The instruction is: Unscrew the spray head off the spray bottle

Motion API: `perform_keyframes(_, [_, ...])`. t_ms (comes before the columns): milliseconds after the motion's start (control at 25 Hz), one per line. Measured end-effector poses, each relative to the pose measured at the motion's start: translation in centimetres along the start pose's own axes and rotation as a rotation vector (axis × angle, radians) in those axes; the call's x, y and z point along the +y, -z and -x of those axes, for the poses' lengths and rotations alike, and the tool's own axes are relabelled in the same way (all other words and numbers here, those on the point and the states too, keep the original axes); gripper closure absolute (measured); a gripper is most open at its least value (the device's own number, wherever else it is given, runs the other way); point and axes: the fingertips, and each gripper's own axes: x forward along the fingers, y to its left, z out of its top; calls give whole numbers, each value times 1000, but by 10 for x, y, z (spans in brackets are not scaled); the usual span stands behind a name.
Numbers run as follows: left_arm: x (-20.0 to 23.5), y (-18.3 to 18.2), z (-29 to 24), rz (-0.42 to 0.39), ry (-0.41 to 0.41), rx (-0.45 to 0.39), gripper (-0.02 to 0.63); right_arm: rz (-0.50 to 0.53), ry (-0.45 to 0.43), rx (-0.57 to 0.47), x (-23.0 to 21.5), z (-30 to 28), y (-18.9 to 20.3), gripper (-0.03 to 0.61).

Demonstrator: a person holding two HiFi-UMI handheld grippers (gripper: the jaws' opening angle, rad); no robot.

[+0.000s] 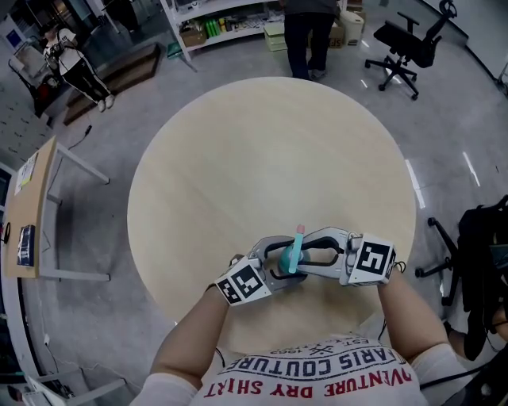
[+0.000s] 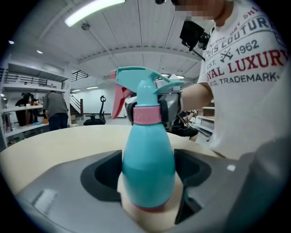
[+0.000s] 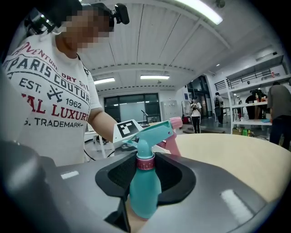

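A teal spray bottle [image 1: 294,255] with a pink collar and pink trigger is held over the near edge of the round table [image 1: 270,151]. My left gripper [image 1: 279,268] is shut on the bottle's wide body [image 2: 148,168], which fills the gap between its jaws. My right gripper [image 1: 311,254] comes in from the other side, its jaws closed round the pink collar [image 3: 145,163] just under the teal spray head [image 3: 153,133]. In the left gripper view the right gripper's jaws show on both sides of the collar [image 2: 148,114]. The spray head [image 2: 142,84] sits on the bottle.
A black office chair [image 1: 405,44] and a standing person [image 1: 309,32] are beyond the table's far edge, by shelves [image 1: 222,24]. A wooden desk [image 1: 32,206] stands to the left. A dark bag [image 1: 484,270] sits at the right.
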Motion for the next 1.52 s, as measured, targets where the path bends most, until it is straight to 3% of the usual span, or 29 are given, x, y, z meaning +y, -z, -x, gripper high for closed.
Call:
perform_keyframes(200, [4,0,-1,44,-85,-29,262,-96,94,-50,-3,4,-2,444])
perform_keyframes(240, [6,0,0,56,-118,-33,262,-117,120,-60,-2,7,-3,418])
perform_keyframes(440, [23,5,18,171,-391,-80,262,-109,298,-47,-2,18,4,377])
perform_keyframes(680, [31,6,16,238,-669,-34,261,-88,481,-55,-1,6,0,364])
perform_keyframes(880, [28,4,11,271,-739,-17,261,-72,572,-59,-6,-4,-1,369])
perform_keyframes(1000, [30,4,12,297,-764,-17,261,-58,608,-36,-13,-6,-4,445])
perform_keyframes(1120, [29,4,13,301,-753,-15,261,-62,593,-35,-13,-5,-5,449])
perform_keyframes(1240, [22,4,12,254,-653,-37,261,-57,521,-43,-8,-7,-5,451])
perform_keyframes(1400, [5,3,6,128,-336,-82,261,-26,303,-63,2,-3,-2,451])
perform_keyframes(1520, [-7,4,7,68,-127,-57,261,-13,154,-63,11,-5,-2,451])
